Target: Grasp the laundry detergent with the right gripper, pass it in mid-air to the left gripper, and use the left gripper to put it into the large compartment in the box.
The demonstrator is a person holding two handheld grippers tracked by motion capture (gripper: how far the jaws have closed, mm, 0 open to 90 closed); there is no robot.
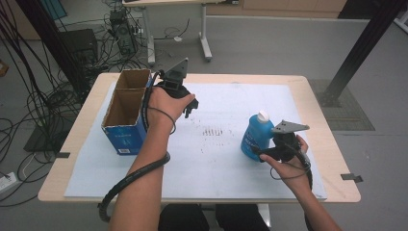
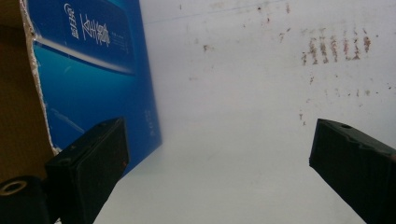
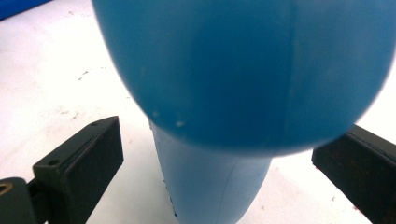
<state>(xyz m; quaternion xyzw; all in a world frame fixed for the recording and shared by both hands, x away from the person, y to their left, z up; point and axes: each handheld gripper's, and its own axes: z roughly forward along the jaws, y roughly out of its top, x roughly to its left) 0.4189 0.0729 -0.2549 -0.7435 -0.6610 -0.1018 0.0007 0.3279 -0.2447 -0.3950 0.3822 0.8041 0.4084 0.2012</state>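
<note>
Right gripper view: right tool (image 3: 219,163) wide open around bottle (image 3: 243,70) | left tool (image 2: 219,163) open, empty

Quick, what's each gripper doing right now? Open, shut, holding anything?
Left gripper: open, holding nothing, beside the blue cardboard box.
Right gripper: open, jaws either side of the blue bottle, not clamped on it.

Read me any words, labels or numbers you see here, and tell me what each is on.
Blue cardboard box: white printed characters on its side, angled and too unclear to read.
Same box in the high view: small pale mark on its front, too small to read.
Blue bottle: label print, too blurred to read.
Nothing else bears text.
</note>
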